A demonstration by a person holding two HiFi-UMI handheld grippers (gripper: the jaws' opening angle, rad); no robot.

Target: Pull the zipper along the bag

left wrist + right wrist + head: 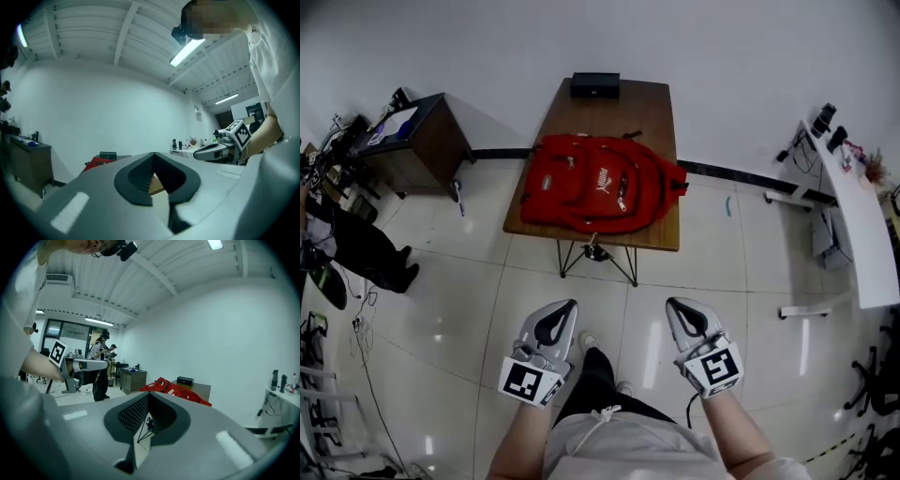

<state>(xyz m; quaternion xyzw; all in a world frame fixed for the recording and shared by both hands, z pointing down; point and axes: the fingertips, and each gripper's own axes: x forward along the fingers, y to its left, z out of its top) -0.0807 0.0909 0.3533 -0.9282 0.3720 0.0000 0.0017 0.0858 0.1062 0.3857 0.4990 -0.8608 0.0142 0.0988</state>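
A red backpack [598,185] lies flat on a wooden table [656,103], a few steps ahead of me. It also shows low and far off in both gripper views, backpack [96,163] and backpack [176,391]. My left gripper [563,308] and right gripper [679,307] hang side by side above the tiled floor near my waist, well short of the table. Both are shut, with tips meeting and nothing between them. The left gripper [153,155] and right gripper [149,395] point toward the table. The zipper pull is too small to make out.
A black box [594,85] sits at the table's far end. A dark cabinet [412,141] with clutter stands at the left, and a white desk [862,225] at the right. Cables lie on the floor at the left. People [101,366] stand in the background.
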